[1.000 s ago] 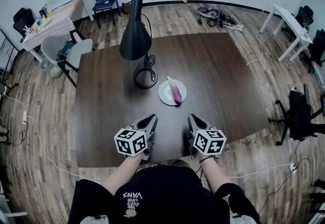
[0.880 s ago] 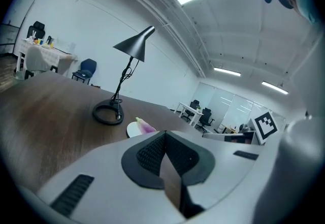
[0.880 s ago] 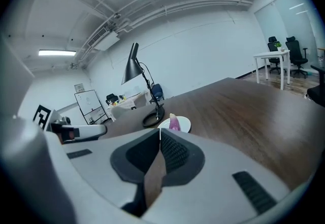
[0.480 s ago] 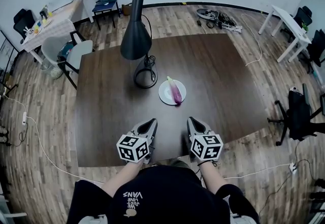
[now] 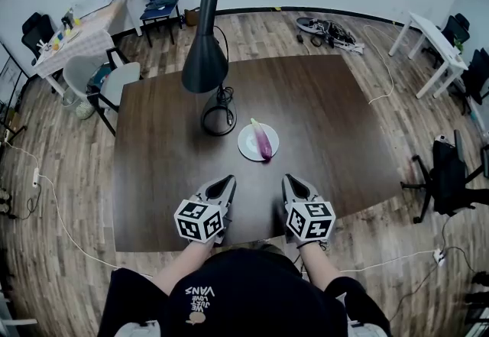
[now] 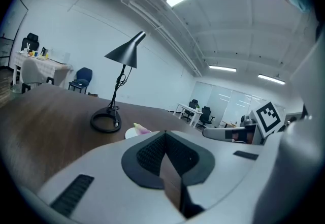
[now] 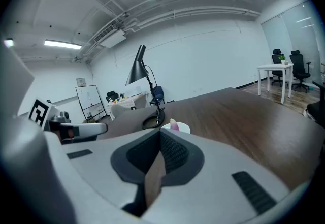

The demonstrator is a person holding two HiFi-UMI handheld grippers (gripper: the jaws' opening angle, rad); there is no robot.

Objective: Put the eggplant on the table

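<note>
eggplant (image 5: 263, 144) on plate (image 5: 246, 142) | plate ctr of table (image 5: 336, 121) | lamp (image 5: 204, 62) just L

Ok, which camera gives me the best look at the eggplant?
The head view: it looks down on the whole eggplant, lying on the white plate. The left gripper view and the right gripper view catch only one end of it, small and mostly hidden.
</note>
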